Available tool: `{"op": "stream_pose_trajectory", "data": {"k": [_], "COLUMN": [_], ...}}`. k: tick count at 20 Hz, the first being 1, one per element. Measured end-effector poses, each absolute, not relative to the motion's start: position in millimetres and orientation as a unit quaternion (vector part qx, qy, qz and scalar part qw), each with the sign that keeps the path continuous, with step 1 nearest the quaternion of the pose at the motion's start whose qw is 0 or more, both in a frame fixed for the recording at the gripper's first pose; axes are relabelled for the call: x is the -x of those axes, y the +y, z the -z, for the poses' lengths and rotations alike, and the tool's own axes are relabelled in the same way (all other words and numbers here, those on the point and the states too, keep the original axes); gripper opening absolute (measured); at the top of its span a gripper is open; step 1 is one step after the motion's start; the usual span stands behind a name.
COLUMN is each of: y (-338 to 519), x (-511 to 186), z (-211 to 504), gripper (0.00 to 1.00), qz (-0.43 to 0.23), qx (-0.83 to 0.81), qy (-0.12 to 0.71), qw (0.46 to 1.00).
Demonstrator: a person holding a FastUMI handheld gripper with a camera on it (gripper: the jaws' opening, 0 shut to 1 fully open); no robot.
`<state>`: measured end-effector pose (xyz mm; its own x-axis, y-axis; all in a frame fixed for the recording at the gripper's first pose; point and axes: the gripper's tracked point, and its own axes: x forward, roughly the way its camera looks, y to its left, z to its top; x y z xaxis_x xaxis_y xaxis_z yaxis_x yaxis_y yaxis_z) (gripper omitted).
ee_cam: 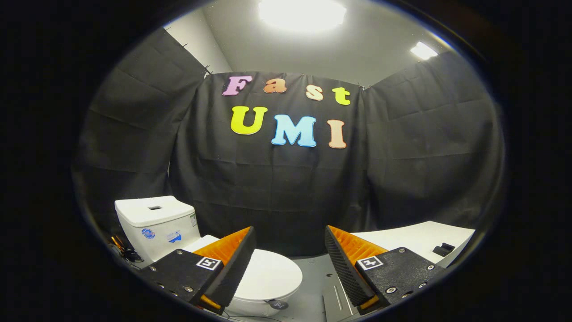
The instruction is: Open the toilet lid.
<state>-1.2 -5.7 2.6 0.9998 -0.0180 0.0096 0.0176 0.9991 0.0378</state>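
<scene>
A white toilet stands low on the left, its tank (156,223) against the black cloth wall and its lid (272,275) lying flat and closed over the bowl. My gripper (290,235) hovers above and in front of it, open wide with nothing between the fingers. The left finger (234,264) overlaps the near left part of the lid and hides it. The right finger (346,264) is off to the right of the bowl, over the grey floor.
A white table surface (415,241) sits to the right beyond the right finger, with a small dark object (443,248) on it. Grey floor (317,277) lies between toilet and table. Some cables (123,250) hang beside the tank. Black cloth walls close the booth.
</scene>
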Motion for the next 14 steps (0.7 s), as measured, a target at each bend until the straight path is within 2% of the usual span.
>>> {"op": "stream_pose_trajectory", "data": {"k": [6,14], "y": [-7,-1], "x": [-2,-23], "z": [-13,4], "gripper": [0.95,0.95], "qz": [0.016,0.016], "qx": [-0.097,-0.199], "qy": [-0.024,-0.004], "qw": [0.995,0.98]}}
